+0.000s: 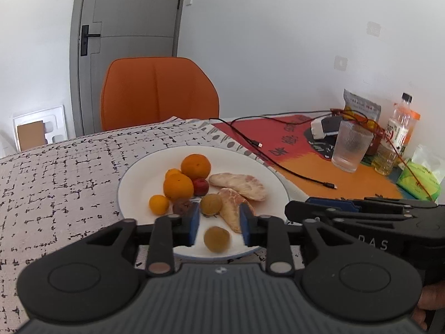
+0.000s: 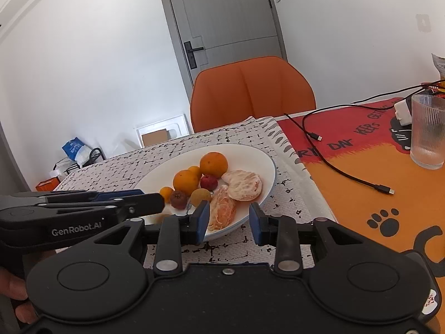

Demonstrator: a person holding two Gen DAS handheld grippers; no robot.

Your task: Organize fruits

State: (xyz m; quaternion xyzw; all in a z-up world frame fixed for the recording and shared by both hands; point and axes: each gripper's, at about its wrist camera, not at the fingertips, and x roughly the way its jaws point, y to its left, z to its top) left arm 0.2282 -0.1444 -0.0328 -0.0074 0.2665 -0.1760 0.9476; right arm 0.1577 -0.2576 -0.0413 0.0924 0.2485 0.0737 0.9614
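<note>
Hovering left gripper (image 1: 219, 226), jaws apart, over yellow-green fruit (image 1: 217, 238) at near rim of white plate (image 1: 133, 178); right gripper (image 2: 229, 221) also gaping, empty, beside peeled citrus segment (image 2: 222, 211); risk: round fruit rolling off rim if pinched off-centre

An orange chair (image 1: 158, 94) stands at the table's far side, with a grey door (image 1: 130, 14) behind it. To the chair's right, on the red-and-orange mat (image 2: 361, 167), lie a black USB cable (image 2: 345, 172) and a ribbed glass tumbler (image 1: 351, 146). Further right stands a clear bottle (image 1: 400, 122), with a green tissue pack (image 1: 420, 179) nearby.
</note>
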